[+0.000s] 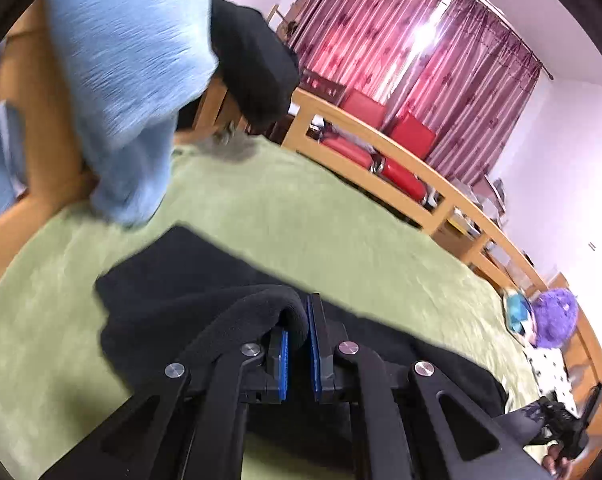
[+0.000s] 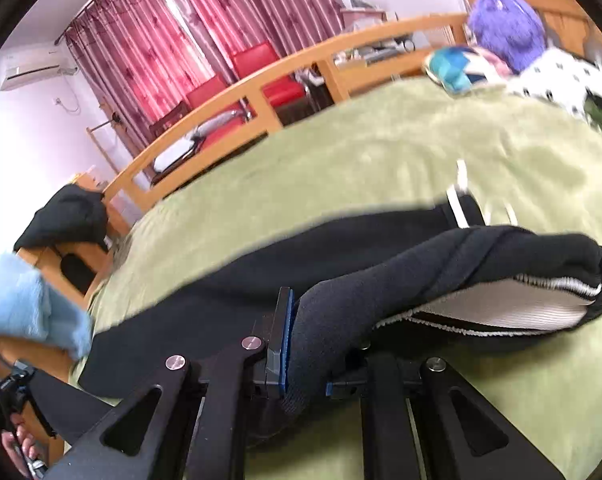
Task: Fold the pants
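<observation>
Black pants (image 1: pixel 189 280) lie across a green bedspread (image 1: pixel 341 220). In the left wrist view my left gripper (image 1: pixel 297 336) is shut on a raised fold of the black cloth, which bulges up between the blue pads. In the right wrist view my right gripper (image 2: pixel 301 344) is shut on the pants (image 2: pixel 381 280) near the waistband; the white ribbed lining and striped trim (image 2: pixel 501 304) show at the right. The right pad is hidden under the cloth. The lifted cloth hangs above the bedspread (image 2: pixel 341 152).
A person in a light blue top (image 1: pixel 121 80) stands at the bed's edge. A wooden bed rail (image 1: pixel 401 168) runs behind, with red chairs (image 1: pixel 365 120) and pink curtains beyond. A purple plush toy (image 2: pixel 505 28) and a spotted cloth (image 2: pixel 561 76) lie at the bed's far end.
</observation>
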The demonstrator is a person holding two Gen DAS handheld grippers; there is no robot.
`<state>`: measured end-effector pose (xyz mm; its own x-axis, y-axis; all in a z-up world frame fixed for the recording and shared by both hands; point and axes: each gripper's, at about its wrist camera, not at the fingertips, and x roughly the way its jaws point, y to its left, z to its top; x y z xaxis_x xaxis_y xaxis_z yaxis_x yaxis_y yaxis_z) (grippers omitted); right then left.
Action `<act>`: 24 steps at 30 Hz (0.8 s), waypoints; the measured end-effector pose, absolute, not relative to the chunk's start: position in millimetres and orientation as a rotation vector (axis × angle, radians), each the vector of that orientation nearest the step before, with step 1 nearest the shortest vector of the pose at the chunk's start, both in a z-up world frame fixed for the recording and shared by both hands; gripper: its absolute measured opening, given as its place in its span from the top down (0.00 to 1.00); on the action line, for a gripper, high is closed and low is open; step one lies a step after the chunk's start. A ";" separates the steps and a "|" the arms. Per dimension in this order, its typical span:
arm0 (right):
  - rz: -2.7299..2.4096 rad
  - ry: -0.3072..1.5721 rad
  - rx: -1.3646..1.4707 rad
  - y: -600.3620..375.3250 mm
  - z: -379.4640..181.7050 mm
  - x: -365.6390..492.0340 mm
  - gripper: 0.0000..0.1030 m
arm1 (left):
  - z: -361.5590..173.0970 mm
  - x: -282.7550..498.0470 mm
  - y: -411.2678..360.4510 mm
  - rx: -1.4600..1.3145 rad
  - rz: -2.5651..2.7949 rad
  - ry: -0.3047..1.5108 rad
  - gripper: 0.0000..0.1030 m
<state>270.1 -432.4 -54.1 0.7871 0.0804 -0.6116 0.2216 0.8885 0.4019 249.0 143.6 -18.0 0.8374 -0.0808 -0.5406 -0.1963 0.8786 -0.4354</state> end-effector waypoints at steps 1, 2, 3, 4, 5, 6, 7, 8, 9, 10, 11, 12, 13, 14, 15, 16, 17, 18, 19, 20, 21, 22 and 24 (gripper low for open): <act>-0.082 0.661 0.492 -435.8 -50.6 288.1 0.88 | -18.0 267.6 141.4 -0.499 0.073 0.576 0.92; -0.081 0.662 0.515 -439.0 -48.6 303.3 0.86 | -18.7 281.5 138.8 -0.499 0.080 0.578 0.91; -0.077 0.671 0.536 -442.1 -49.7 318.9 0.84 | -24.1 293.6 137.8 -0.502 0.083 0.585 0.88; -0.080 0.692 0.550 -443.7 -55.8 336.0 0.75 | -35.5 312.2 134.3 -0.501 0.087 0.616 0.82; -0.091 0.709 0.545 -443.6 -61.2 345.9 0.64 | -46.1 322.5 130.5 -0.498 0.101 0.663 0.75; -0.101 0.728 0.533 -441.9 -68.1 352.4 0.58 | -55.1 320.5 129.8 -0.496 0.119 0.696 0.57; -0.100 0.755 0.516 -437.8 -77.5 357.4 0.53 | -67.9 324.8 126.0 -0.499 0.144 0.735 0.46; -0.083 0.769 0.506 -434.6 -84.1 356.7 0.53 | -77.3 322.3 124.8 -0.505 0.150 0.745 0.44; -0.061 0.780 0.490 -430.3 -90.9 351.6 0.53 | -86.3 315.7 122.5 -0.506 0.142 0.747 0.40; -0.049 0.786 0.473 -425.7 -95.3 343.7 0.53 | -91.4 310.7 120.7 -0.500 0.138 0.752 0.35; -0.042 0.788 0.457 -422.0 -97.7 336.7 0.52 | -96.2 303.4 121.9 -0.491 0.131 0.758 0.35; -0.037 0.789 0.440 -418.9 -99.9 328.0 0.52 | -100.4 296.0 121.2 -0.483 0.129 0.766 0.34; -0.029 0.787 0.416 -416.5 -103.2 313.9 0.48 | -104.9 287.0 120.4 -0.481 0.134 0.773 0.34; -0.025 0.787 0.387 -414.3 -106.2 301.5 0.42 | -108.2 280.5 121.0 -0.484 0.136 0.780 0.34; -0.028 0.789 0.365 -414.6 -109.4 293.1 0.40 | -114.4 268.0 120.9 -0.502 0.117 0.791 0.33; -0.039 0.789 0.343 -414.4 -114.1 281.6 0.37 | -118.8 262.2 118.6 -0.520 0.095 0.795 0.29; -0.058 0.801 0.319 -414.9 -121.4 271.3 0.37 | -123.2 259.4 115.8 -0.535 0.075 0.802 0.28; -0.071 0.820 0.300 -416.1 -128.4 265.4 0.37 | -129.9 255.2 112.8 -0.549 0.050 0.810 0.28; -0.084 0.853 0.286 -418.0 -138.3 257.1 0.37 | -137.8 252.9 109.7 -0.554 0.035 0.826 0.28; -0.095 0.872 0.290 -420.5 -146.7 252.3 0.37 | -144.1 252.2 105.9 -0.549 0.036 0.843 0.28; -0.104 0.896 0.305 -424.5 -154.8 249.0 0.37 | -151.9 252.2 102.3 -0.545 0.049 0.880 0.28; -0.115 0.928 0.342 -430.7 -166.1 244.1 0.37 | -162.3 251.2 99.7 -0.572 0.045 0.917 0.28; -0.113 0.937 0.402 -439.2 -178.1 239.3 0.37 | -177.9 247.4 98.0 -0.639 0.020 0.918 0.28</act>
<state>239.3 -439.2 -178.1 0.5926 0.0783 -0.8017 0.2667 0.9201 0.2870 247.4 98.0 -177.9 0.6203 -0.2481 -0.7441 -0.2799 0.8162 -0.5055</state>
